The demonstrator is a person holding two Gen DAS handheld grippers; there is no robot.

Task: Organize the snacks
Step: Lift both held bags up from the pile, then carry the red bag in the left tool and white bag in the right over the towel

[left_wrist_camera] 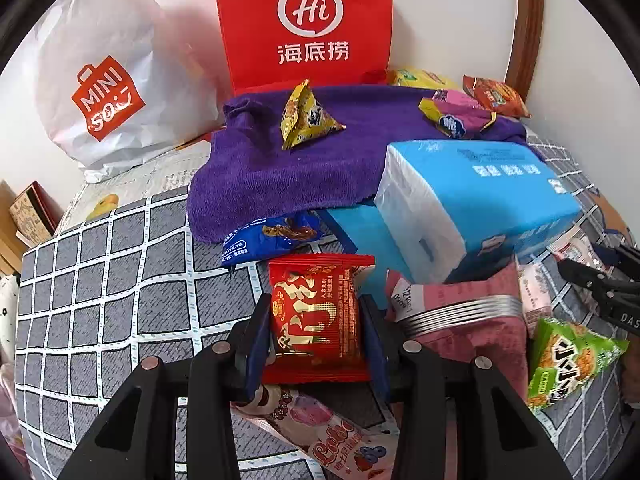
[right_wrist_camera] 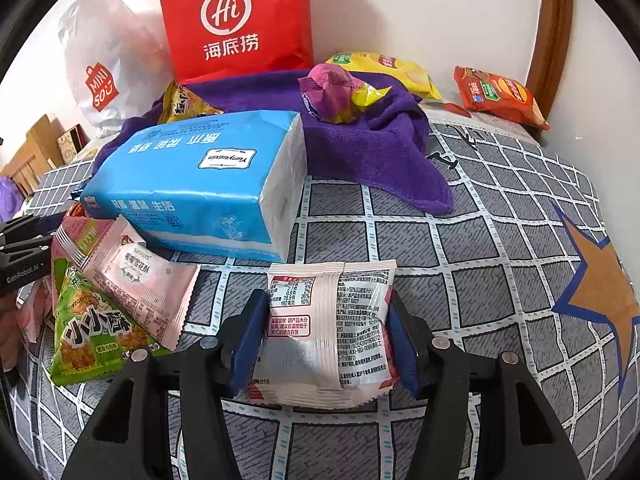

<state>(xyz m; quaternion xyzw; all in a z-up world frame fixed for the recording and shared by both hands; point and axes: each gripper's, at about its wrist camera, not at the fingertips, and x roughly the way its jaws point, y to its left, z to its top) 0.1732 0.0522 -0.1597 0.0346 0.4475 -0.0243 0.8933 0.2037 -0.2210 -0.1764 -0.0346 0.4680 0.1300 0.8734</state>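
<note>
My left gripper (left_wrist_camera: 318,316) is shut on a red snack packet (left_wrist_camera: 318,316) with gold lettering, held over the checked bedspread (left_wrist_camera: 100,272). My right gripper (right_wrist_camera: 326,328) is shut on a white snack packet (right_wrist_camera: 326,328) that shows its printed back. A green snack bag (right_wrist_camera: 86,340) and a pink packet (right_wrist_camera: 128,276) lie at the left of the right wrist view. The green bag also shows at the right of the left wrist view (left_wrist_camera: 568,360), beside a pink pouch (left_wrist_camera: 472,316). A pink Lotso packet (left_wrist_camera: 336,436) lies under the left gripper.
A blue tissue pack (right_wrist_camera: 200,176) lies mid-bed. A purple towel (left_wrist_camera: 280,172) carries a yellow triangular snack (left_wrist_camera: 306,116) and a pink-yellow one (right_wrist_camera: 340,92). A red Haidilao bag (left_wrist_camera: 304,20) and white Miniso bag (left_wrist_camera: 108,80) stand by the wall. Chip bags (right_wrist_camera: 496,96) lie far right.
</note>
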